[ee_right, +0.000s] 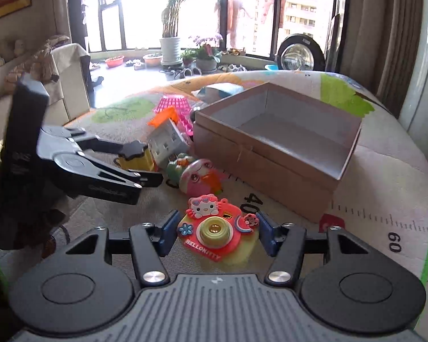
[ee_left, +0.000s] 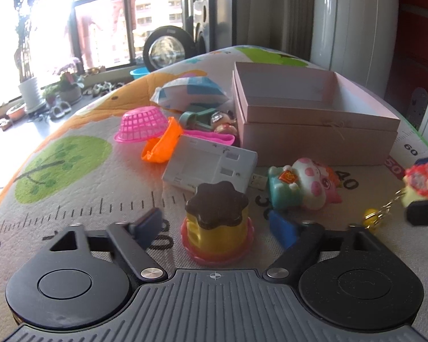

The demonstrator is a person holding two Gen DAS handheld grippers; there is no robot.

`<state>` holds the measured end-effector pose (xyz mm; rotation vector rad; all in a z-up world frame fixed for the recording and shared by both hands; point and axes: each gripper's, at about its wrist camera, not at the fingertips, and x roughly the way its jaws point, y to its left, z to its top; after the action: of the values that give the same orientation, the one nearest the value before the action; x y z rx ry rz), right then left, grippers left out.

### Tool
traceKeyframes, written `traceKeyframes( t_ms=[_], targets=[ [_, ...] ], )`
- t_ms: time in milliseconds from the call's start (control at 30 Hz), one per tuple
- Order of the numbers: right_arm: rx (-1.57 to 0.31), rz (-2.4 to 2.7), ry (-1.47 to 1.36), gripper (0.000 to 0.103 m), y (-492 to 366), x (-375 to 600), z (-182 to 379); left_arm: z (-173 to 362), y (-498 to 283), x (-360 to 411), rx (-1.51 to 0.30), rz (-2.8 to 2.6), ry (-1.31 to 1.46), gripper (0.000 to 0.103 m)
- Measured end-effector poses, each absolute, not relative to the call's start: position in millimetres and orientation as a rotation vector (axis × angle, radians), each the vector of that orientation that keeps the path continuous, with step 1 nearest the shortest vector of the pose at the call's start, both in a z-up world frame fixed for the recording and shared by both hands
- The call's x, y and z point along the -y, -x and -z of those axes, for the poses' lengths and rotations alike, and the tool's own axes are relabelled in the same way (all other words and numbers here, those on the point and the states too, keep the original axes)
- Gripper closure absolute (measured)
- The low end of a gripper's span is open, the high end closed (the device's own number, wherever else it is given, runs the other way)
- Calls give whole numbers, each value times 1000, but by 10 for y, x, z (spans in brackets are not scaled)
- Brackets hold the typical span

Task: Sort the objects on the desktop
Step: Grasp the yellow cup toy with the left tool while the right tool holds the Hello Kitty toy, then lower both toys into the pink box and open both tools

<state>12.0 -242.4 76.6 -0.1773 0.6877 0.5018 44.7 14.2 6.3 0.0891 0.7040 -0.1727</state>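
The pudding toy (ee_left: 217,223), yellow with a dark brown scalloped top and pink base, stands upright on the mat (ee_left: 71,199) nearest the left camera; just beyond it lie a white rectangular device (ee_left: 211,168) and, to the right, a pink-and-white squishy animal toy (ee_left: 308,183) lying on its side. The red Hello Kitty camera toy (ee_right: 216,229) sits raised off the mat, lens up toward the right camera, with a keychain hanging from it. The open pink box (ee_left: 311,114) stands far right, its interior bare; a pink basket (ee_left: 142,124) lies overturned at far left with an orange piece (ee_left: 161,145) beside it.
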Motion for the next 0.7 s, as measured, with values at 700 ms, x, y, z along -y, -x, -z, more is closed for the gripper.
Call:
traceKeyframes(
  t_ms=[700],
  targets=[
    [-606,-207,-156,46,-1928,2935,-1231,-978,-1310,708,-422,348,-80,24]
  ],
)
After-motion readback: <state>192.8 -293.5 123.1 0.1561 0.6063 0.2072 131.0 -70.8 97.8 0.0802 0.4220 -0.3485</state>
